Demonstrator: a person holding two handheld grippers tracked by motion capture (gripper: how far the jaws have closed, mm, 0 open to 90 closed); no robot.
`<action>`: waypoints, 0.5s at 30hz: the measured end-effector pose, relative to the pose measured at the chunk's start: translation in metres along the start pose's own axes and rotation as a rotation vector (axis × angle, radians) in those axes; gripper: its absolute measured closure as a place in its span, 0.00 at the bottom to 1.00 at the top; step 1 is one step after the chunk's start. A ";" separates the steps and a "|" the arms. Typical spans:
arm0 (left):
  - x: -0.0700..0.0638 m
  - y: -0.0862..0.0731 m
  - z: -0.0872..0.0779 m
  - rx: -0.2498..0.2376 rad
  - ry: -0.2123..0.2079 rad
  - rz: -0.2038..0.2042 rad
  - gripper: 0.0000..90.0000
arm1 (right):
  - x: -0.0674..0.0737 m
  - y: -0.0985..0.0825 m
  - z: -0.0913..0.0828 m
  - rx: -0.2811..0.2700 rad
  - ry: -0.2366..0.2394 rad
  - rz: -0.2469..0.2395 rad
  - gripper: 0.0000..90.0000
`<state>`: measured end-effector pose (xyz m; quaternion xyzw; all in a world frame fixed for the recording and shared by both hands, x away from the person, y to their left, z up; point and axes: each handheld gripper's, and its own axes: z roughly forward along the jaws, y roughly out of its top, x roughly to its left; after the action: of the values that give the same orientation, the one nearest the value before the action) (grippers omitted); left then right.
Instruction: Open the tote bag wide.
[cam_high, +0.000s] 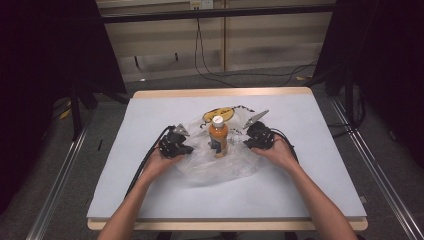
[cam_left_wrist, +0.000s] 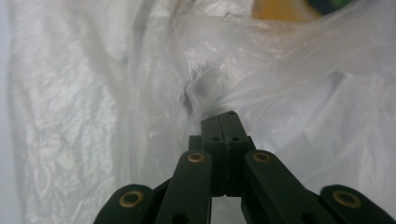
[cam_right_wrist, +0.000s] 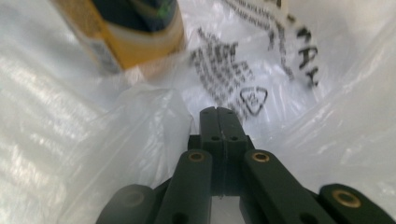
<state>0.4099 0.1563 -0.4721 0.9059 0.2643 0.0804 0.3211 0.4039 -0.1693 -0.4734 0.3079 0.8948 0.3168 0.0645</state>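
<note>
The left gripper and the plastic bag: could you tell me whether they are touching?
Touching. In the left gripper view, the left gripper has its jaws shut on a gathered fold of the plastic bag, and the film bunches right at the tips.

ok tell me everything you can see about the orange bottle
The orange bottle stands upright near the table's middle, on or within the crumpled clear plastic bag. It has a white cap, orange contents and a dark label with yellow edging, seen close in the right gripper view. The left gripper and right gripper flank it, each apparently shut on the film, neither touching the bottle.
</note>
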 end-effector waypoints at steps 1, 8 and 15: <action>0.004 -0.004 -0.004 0.009 0.003 0.000 1.00 | 0.000 -0.003 -0.003 0.003 0.004 0.013 1.00; 0.026 -0.025 -0.022 0.020 0.013 -0.036 1.00 | -0.010 -0.026 -0.018 -0.035 -0.012 0.047 1.00; 0.026 -0.031 -0.024 -0.010 0.002 -0.042 1.00 | -0.011 -0.025 -0.015 -0.056 -0.010 0.055 1.00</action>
<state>0.4110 0.2030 -0.4731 0.8984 0.2832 0.0759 0.3269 0.3948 -0.1992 -0.4778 0.3321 0.8764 0.3420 0.0688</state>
